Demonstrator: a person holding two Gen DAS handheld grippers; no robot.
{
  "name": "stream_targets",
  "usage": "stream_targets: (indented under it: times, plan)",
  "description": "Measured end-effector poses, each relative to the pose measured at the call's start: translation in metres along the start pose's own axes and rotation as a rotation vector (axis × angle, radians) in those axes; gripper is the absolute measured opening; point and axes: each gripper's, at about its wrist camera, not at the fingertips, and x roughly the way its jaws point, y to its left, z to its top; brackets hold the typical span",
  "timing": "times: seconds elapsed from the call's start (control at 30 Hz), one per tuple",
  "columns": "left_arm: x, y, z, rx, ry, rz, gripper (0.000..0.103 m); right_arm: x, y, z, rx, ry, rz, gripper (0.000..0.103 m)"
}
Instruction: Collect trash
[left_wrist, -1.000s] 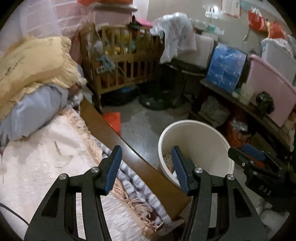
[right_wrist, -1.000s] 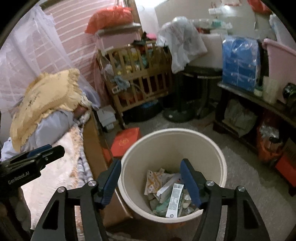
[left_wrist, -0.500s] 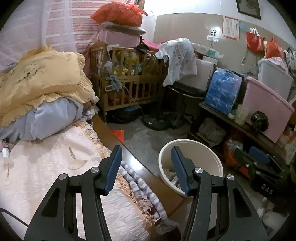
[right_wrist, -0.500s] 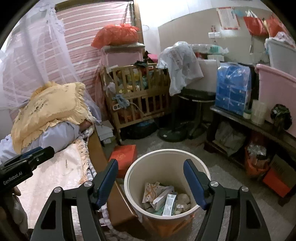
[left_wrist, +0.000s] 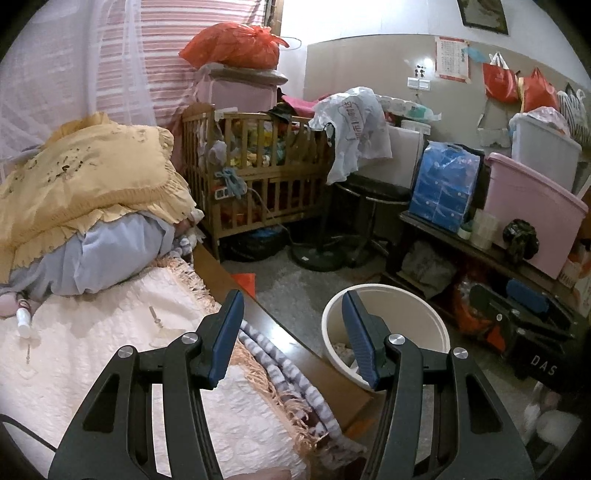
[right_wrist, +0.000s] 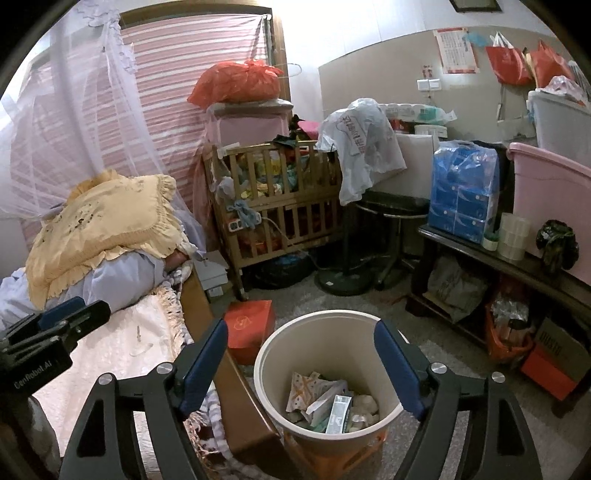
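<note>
The left gripper (left_wrist: 291, 332) stands spread and empty over the bed (left_wrist: 110, 354), where a small tube (left_wrist: 24, 325) lies; a careless reach could snag the fringe.

The right gripper (right_wrist: 299, 362), opening with nothing between its jaws, hangs over the bin (right_wrist: 288, 354); bumping its rim could tip the trash (right_wrist: 328, 402).

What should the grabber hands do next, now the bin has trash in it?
Probably swing the left gripper toward the small white bottle lying on the bed cover. Both grippers are empty, the right gripper's jaws opening above the bin, whose wrappers are already inside. That bottle looks like the nearest loose litter, though I can't be sure it's trash.
</note>
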Motion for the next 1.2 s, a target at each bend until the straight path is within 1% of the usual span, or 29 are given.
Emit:
stream_targets:
  times: [0.23, 0.4, 0.7, 1.2]
  plan:
    - [0.001, 0.001, -0.001, -0.008, 0.004, -0.010, 0.054, -0.001, 0.000, 0.000, -0.004, 0.000, -0.006, 0.080]
    - [0.002, 0.001, -0.003, -0.010, 0.009, -0.009, 0.054, -0.001, -0.001, 0.000, -0.005, -0.002, -0.008, 0.082]
    - [0.004, 0.002, -0.005, -0.016, 0.015, -0.013, 0.054, -0.001, -0.009, 0.001, -0.009, 0.012, -0.003, 0.082]
    - [0.010, 0.005, -0.008, -0.035, 0.031, -0.022, 0.054, 0.001, -0.008, 0.001, -0.011, 0.016, -0.004, 0.082]
